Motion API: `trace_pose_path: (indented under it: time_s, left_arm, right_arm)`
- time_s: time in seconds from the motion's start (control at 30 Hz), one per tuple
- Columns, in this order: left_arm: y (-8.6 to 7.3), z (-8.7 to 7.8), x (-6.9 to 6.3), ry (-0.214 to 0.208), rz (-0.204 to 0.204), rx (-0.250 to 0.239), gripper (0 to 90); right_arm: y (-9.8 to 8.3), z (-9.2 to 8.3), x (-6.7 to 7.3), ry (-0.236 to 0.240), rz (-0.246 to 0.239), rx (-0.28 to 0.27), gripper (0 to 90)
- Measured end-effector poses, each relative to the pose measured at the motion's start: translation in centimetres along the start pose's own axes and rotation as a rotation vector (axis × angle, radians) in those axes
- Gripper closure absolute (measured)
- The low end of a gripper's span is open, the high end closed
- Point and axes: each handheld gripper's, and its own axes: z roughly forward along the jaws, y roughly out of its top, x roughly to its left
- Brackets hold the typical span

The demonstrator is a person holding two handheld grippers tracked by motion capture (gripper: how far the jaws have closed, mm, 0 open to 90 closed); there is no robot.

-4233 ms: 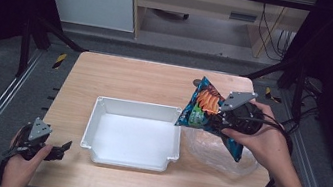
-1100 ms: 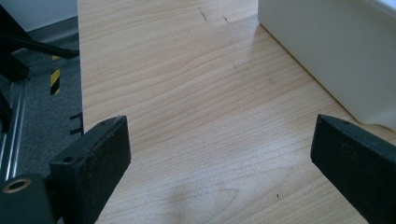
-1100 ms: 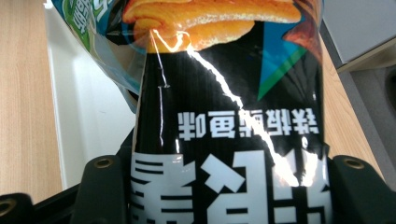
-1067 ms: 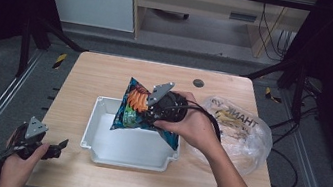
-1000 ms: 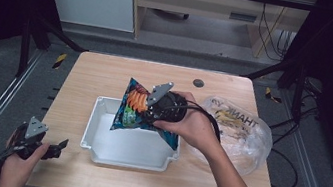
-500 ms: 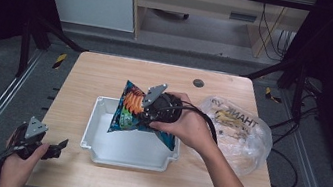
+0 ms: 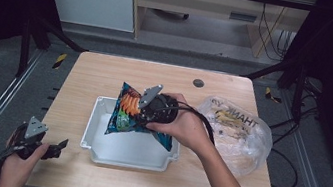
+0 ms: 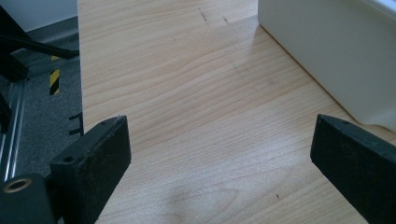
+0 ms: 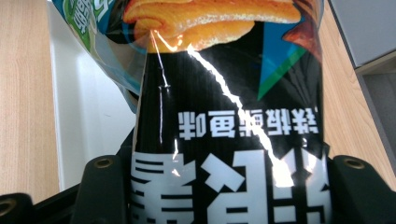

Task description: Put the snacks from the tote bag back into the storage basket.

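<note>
At the centre of the high view, the right gripper (image 7: 143,112) is clamped on a snack bag (image 7: 126,112), held above the white tray (image 7: 95,145). In the right gripper view the bag (image 9: 224,116) sits between the 2 black jaws. At lower left of the high view, the left gripper (image 7: 52,146) hangs at the wooden table's (image 7: 92,71) edge, jaws wide apart on nothing. A clear plastic bag (image 7: 243,136) lies at right.

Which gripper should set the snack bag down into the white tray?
Right: the right gripper already clamps the snack bag over the white tray. The left gripper sits open at the table's near-left corner.
</note>
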Motion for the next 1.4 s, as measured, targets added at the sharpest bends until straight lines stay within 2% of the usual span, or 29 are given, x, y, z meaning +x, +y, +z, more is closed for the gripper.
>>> trace_pose_path:
  time_s: [0.53, 1.1, 1.4]
  left_arm:
    - [0.0, 0.0, 0.0, -0.004, -0.001, 0.000, 4.8]
    - [0.0, 0.0, 0.0, -0.004, -0.001, -0.001, 4.8]
    - [0.0, 0.1, 0.0, -0.004, -0.001, -0.003, 4.8]
  right_arm:
    - [0.5, 1.3, 0.5, 0.028, -0.025, 0.011, 39.6]
    - [0.7, 4.1, 1.0, 0.076, -0.046, 0.044, 39.6]
    - [0.4, 5.2, 1.2, 0.099, -0.041, 0.068, 39.5]
